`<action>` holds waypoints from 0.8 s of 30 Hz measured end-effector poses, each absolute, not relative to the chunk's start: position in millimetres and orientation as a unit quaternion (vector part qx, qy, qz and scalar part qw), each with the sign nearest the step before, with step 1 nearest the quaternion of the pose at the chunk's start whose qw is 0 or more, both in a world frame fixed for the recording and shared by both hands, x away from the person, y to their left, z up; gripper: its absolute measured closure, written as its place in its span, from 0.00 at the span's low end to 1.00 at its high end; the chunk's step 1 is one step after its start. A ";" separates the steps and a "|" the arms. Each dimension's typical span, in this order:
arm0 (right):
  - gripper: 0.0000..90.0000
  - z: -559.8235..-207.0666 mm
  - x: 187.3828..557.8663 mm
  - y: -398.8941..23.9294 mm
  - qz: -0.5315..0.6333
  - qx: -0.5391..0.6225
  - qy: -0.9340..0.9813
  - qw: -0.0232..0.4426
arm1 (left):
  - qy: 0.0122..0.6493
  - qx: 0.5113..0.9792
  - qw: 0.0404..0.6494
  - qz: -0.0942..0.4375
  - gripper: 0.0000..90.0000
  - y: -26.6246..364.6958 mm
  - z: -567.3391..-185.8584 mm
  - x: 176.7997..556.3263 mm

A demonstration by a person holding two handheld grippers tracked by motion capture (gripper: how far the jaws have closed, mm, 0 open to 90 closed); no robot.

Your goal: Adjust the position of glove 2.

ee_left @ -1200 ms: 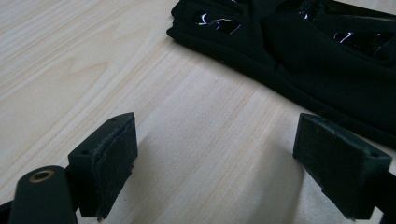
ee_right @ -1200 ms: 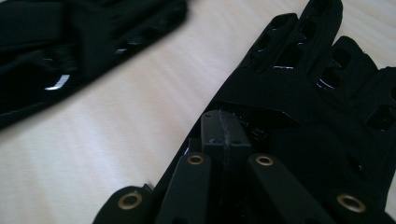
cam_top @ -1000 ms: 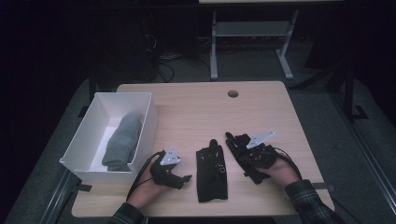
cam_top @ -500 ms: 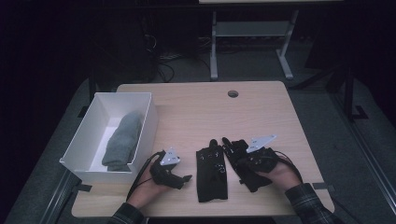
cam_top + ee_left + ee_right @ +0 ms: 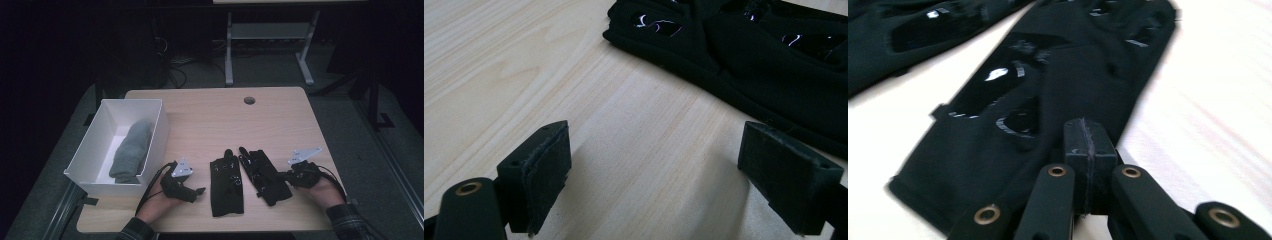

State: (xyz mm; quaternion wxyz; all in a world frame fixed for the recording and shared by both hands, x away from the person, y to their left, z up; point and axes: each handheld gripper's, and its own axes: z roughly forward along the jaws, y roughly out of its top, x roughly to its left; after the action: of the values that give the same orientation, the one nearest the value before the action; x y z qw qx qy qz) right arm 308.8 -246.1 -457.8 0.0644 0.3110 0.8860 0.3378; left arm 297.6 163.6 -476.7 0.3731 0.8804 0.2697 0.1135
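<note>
Two black gloves lie flat on the surface [image 5: 300,115]: the right glove [image 5: 263,174] just ahead of the right tool [image 5: 1087,150], its edge under the tips, and the left glove [image 5: 226,184] just beside the left tool [image 5: 664,175]. The right tool's jaws are pressed together; whether fabric is pinched cannot be told. The left tool's jaws are held wide apart over bare wood. If only a thin fold is caught, the glove could slip free when dragged, or bunch against its twin. A white box [image 5: 90,150] with a grey cloth [image 5: 131,150] is well off beyond the left tool.

Two black gloves [image 5: 227,182] [image 5: 264,174], one white box [image 5: 152,131], one grey cloth [image 5: 131,150] inside it, two grippers [image 5: 200,190] [image 5: 282,176], one table [image 5: 210,115].
</note>
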 end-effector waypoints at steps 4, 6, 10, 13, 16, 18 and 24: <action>1.00 -458.7 303.6 -237.1 0.339 0.290 0.894 0.050 | 0.270 0.881 0.373 0.114 0.15 163.6 -476.7 297.7; 1.00 -458.7 301.2 -231.2 0.339 0.283 0.896 0.044 | 0.270 0.880 0.374 0.115 0.15 163.6 -476.9 297.8; 1.00 -458.8 297.9 -222.2 0.341 0.264 0.901 0.035 | 0.270 0.880 0.373 0.114 0.15 163.6 -476.7 297.7; 1.00 -458.9 294.6 -213.2 0.342 0.250 0.905 0.023 | 0.270 0.880 0.374 0.115 0.15 163.5 -476.9 297.8; 1.00 -458.4 291.0 -206.6 0.341 0.229 0.911 0.019 | 0.271 0.880 0.374 0.114 0.15 163.5 -476.8 297.7; 1.00 -457.3 290.6 -206.6 0.342 0.226 0.912 0.024 | 0.273 0.879 0.374 0.116 0.15 163.3 -476.9 297.7; 1.00 -452.3 301.0 -224.8 0.362 0.268 0.891 0.053 | 0.297 0.874 0.370 0.104 0.16 156.5 -469.0 301.4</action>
State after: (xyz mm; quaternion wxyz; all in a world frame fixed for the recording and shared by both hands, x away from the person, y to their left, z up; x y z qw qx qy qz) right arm 301.0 -224.8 -452.3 0.0532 0.2684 0.8912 0.3618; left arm 301.4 156.5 -469.0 0.3698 0.8741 0.2973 0.1038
